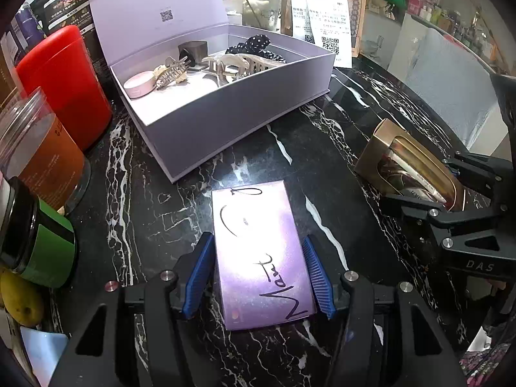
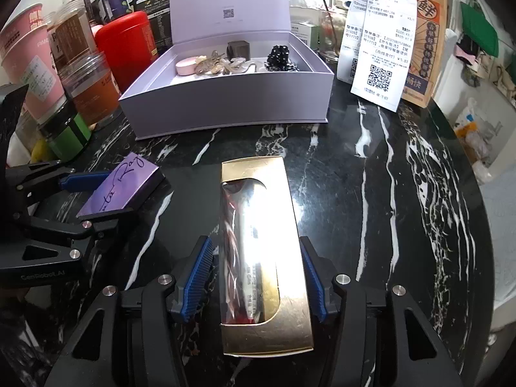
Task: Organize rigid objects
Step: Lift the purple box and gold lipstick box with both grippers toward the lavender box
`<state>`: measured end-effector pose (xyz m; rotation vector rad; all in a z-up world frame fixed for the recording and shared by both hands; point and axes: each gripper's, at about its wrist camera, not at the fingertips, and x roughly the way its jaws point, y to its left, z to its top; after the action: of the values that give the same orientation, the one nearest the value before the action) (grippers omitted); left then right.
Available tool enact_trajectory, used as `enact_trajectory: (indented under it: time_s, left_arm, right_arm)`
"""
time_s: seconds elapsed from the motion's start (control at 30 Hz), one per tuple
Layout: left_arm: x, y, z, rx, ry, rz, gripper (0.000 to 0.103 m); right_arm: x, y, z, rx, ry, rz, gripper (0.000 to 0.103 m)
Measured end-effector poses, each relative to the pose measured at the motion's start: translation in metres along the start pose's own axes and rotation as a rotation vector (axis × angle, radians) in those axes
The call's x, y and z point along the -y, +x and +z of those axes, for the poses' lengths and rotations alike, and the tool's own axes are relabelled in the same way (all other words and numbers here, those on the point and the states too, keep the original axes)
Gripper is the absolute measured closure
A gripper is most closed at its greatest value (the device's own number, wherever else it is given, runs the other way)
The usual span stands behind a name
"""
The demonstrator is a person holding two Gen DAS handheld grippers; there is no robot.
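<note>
My left gripper (image 1: 258, 277) is shut on a flat purple box (image 1: 258, 258) with black handwriting, low over the black marble table (image 1: 306, 148). It also shows in the right wrist view (image 2: 121, 187). My right gripper (image 2: 256, 277) is shut on a long gold box with a clear window (image 2: 262, 251), also seen in the left wrist view (image 1: 409, 164). An open lilac gift box (image 1: 225, 106) stands ahead, lid up, holding hair clips, a pink round tin, a dark cube and a polka-dot scrunchie (image 2: 280, 58).
A red canister (image 1: 64, 84), clear jars (image 1: 35, 154) and a green-labelled jar (image 1: 42, 242) crowd the left. Receipts on a paper bag (image 2: 383, 48) stand at the back right. The table's round edge (image 2: 483, 225) curves on the right.
</note>
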<state>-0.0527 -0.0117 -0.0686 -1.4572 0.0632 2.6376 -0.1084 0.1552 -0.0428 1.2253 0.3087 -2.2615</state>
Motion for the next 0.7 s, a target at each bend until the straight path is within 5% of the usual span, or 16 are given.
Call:
enact_trajectory:
  time_s: [0.23,0.33,0.7]
  left_arm:
    - [-0.001,0.0,0.0,0.014,-0.011,0.005,0.047]
    - [-0.003,-0.001,-0.001,0.013,-0.02,0.007,0.049]
    - [-0.015,-0.013,-0.002,0.024,-0.081,-0.051,0.051]
  right_arm:
    - [0.001,0.001,0.0,0.01,0.009,0.001,0.049]
    - [0.001,0.0,0.0,0.018,0.009,-0.007,0.064]
    - [0.001,-0.006,-0.003,0.025,0.023,0.019,0.065]
